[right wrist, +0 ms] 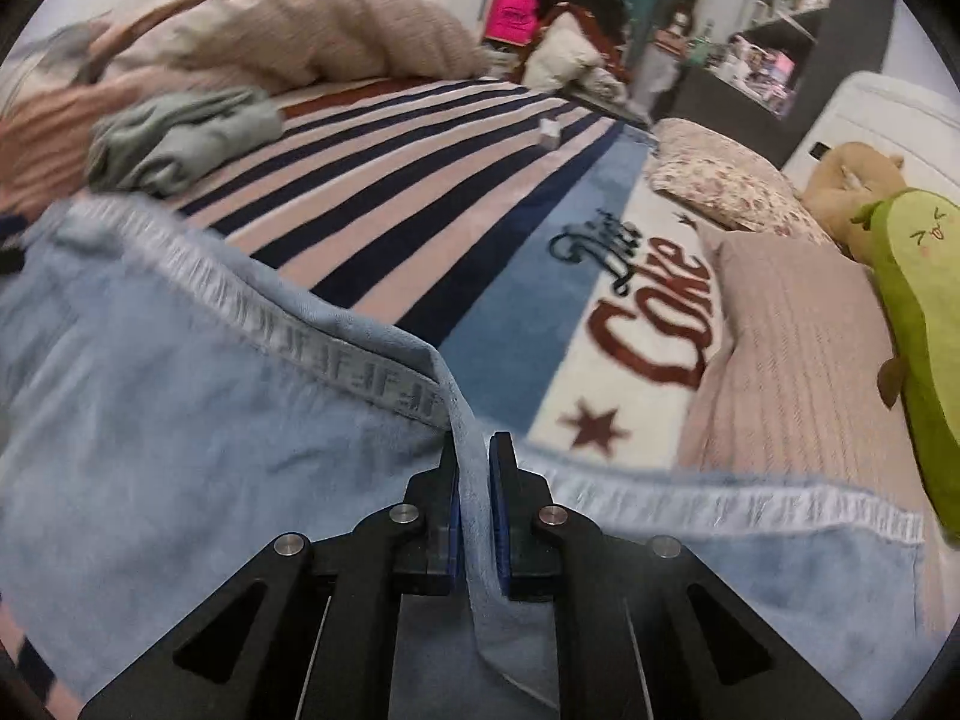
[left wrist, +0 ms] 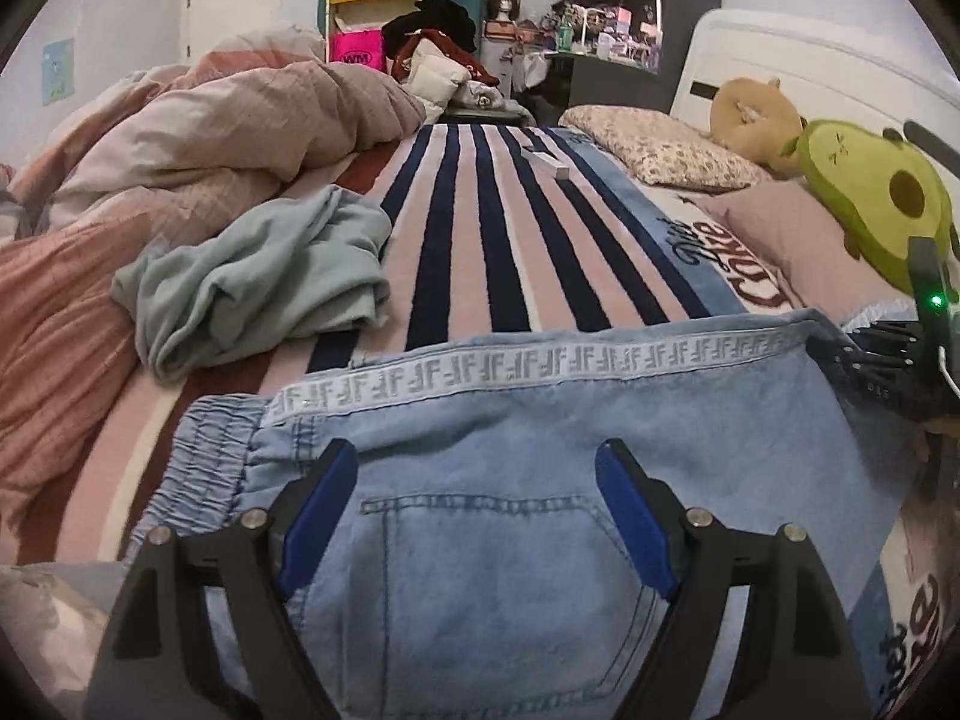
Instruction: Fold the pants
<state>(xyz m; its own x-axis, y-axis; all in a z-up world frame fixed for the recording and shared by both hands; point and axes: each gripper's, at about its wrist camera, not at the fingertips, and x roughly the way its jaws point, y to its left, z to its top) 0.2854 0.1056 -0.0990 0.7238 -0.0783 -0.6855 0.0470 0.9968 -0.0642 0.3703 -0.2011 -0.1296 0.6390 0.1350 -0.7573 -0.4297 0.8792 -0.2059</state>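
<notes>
Light blue denim pants [left wrist: 510, 438] lie on a striped bed cover, with a white patterned side band [left wrist: 540, 363] along their far edge and a back pocket [left wrist: 492, 546] facing up. My left gripper [left wrist: 477, 462] is open, its blue pads spread just above the pocket area, holding nothing. My right gripper [right wrist: 475, 450] is shut on a pinched fold of the pants [right wrist: 180, 420] next to the patterned band [right wrist: 372, 366], lifting the cloth into a ridge. The right gripper's black body also shows at the right edge of the left wrist view [left wrist: 900, 360].
A crumpled pale green garment [left wrist: 258, 282] lies left of the pants. A bunched pink duvet [left wrist: 180, 138] fills the far left. Pillows [left wrist: 660, 147], a tan plush and an avocado plush [left wrist: 870, 204] sit on the right by the headboard. A small white object [left wrist: 543, 161] lies on the stripes.
</notes>
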